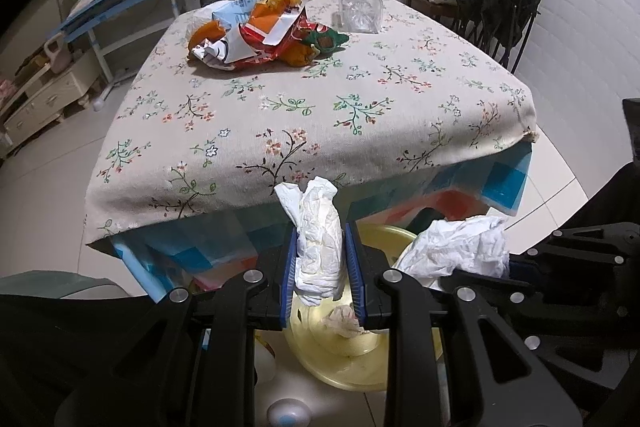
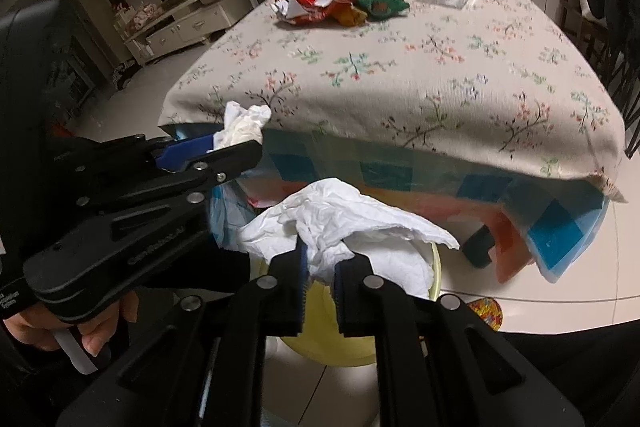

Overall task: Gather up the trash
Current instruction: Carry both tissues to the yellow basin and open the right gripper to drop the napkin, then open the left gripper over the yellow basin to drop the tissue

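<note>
Both black tools tilted downward over a pale yellow bin; left tool clamped on a crumpled white tissue; right tool pinched wrinkled paper; glossy wrappers lay far across the floral bench.

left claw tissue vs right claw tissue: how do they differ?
The left claw pinches its tissue as a tight upright roll; the right claw grips its tissue by a fold, the rest fanning wide. The rolled one looks narrower, the spread one broader. Both are white, crumpled, held over the yellow bin.
</note>
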`<move>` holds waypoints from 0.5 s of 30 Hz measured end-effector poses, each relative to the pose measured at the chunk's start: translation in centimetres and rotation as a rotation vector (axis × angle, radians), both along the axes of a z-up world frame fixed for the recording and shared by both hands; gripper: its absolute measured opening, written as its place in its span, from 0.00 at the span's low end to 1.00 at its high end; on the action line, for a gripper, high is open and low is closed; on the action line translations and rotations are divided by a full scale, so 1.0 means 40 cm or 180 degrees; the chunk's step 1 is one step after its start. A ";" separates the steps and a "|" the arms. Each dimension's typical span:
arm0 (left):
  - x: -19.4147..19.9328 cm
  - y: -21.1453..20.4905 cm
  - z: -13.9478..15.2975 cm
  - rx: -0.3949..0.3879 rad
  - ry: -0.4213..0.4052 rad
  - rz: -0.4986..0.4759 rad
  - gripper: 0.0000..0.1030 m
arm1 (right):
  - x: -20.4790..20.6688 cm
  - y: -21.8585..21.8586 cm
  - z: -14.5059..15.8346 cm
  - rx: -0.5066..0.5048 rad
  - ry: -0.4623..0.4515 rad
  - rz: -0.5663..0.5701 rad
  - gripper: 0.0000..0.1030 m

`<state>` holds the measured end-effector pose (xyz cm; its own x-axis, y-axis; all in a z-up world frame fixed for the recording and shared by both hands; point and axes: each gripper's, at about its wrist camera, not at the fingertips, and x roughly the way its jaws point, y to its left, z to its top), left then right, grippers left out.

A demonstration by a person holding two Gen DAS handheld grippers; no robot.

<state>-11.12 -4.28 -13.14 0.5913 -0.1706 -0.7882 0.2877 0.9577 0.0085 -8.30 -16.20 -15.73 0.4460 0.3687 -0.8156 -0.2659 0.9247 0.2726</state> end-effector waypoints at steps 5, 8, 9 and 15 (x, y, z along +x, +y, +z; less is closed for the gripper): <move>0.000 0.001 -0.002 -0.0004 0.0010 -0.0001 0.22 | -0.001 -0.003 -0.003 0.0000 0.0014 -0.0015 0.29; -0.001 0.000 -0.003 0.0002 0.0009 -0.0010 0.22 | -0.001 -0.005 -0.002 0.0008 0.0019 -0.0030 0.32; -0.001 0.000 -0.003 0.0001 0.0012 -0.0010 0.22 | -0.001 -0.006 -0.002 0.0011 0.0018 -0.0040 0.34; -0.001 -0.001 -0.005 0.0001 0.0026 -0.0018 0.22 | -0.003 -0.022 0.008 -0.0001 -0.0047 -0.0175 0.50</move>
